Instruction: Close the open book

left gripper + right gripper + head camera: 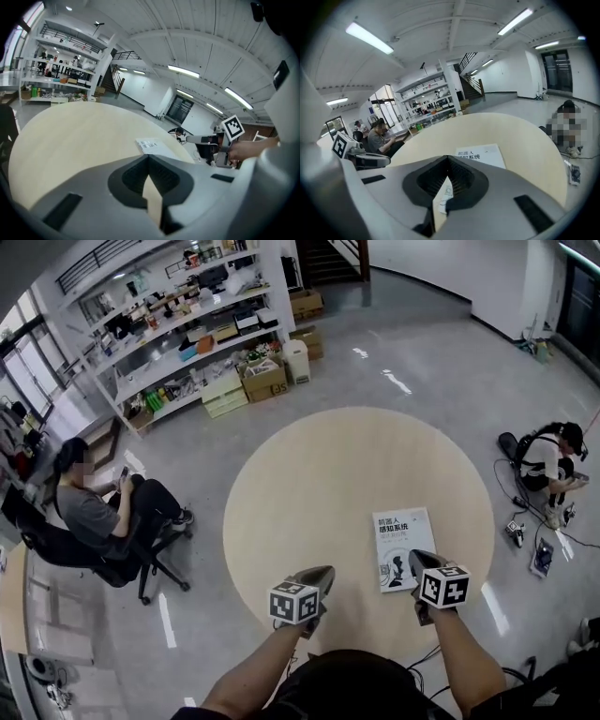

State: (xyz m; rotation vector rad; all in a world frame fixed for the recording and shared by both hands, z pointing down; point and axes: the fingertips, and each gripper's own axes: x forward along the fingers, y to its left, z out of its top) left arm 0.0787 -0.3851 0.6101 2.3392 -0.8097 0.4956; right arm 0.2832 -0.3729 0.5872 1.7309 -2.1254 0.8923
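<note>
A white book (403, 545) lies closed and flat, cover up, on the right part of the round beige table (309, 474). It also shows in the left gripper view as the book (152, 146) and in the right gripper view as the book (480, 153). My right gripper (414, 556) hovers over the book's near right corner, jaws together with nothing between them. My left gripper (326, 571) hangs over the table's near edge, left of the book, its jaws meeting at the tips and empty. Each gripper sees the other: the right gripper (190, 138), the left gripper (386, 161).
A person sits on an office chair (103, 521) left of the table. Another person (548, 465) crouches on the floor at the right among cables and gear (539, 554). Shelves (178, 324) and cardboard boxes (262, 381) stand at the back.
</note>
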